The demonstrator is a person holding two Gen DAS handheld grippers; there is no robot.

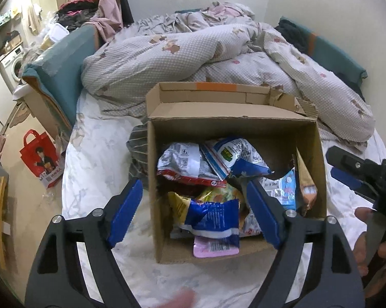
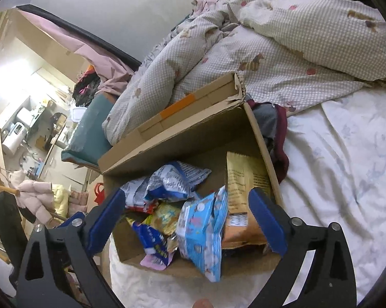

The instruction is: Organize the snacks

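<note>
An open cardboard box [image 1: 152,179] [image 2: 187,138] stands on the bed, filled with several snack packets. On top lie a blue packet [image 1: 213,218], a silver and red packet [image 1: 182,164] and a pink packet [image 1: 213,247]. In the right wrist view a light blue packet [image 2: 203,233] leans over the box's near wall, next to an upright tan packet [image 2: 244,187]. My left gripper [image 1: 194,200] is open and empty, above the box's near left part. My right gripper [image 2: 186,218] is open and empty, above the box's near edge; it also shows at the right of the left wrist view [image 1: 347,169].
A crumpled checked duvet [image 1: 193,59] [image 2: 270,51] lies behind the box. The white sheet [image 2: 347,166] spreads to the right. A teal cushion [image 1: 62,71] lines the bed's left edge. A red bag [image 1: 41,159] sits on the floor at the left.
</note>
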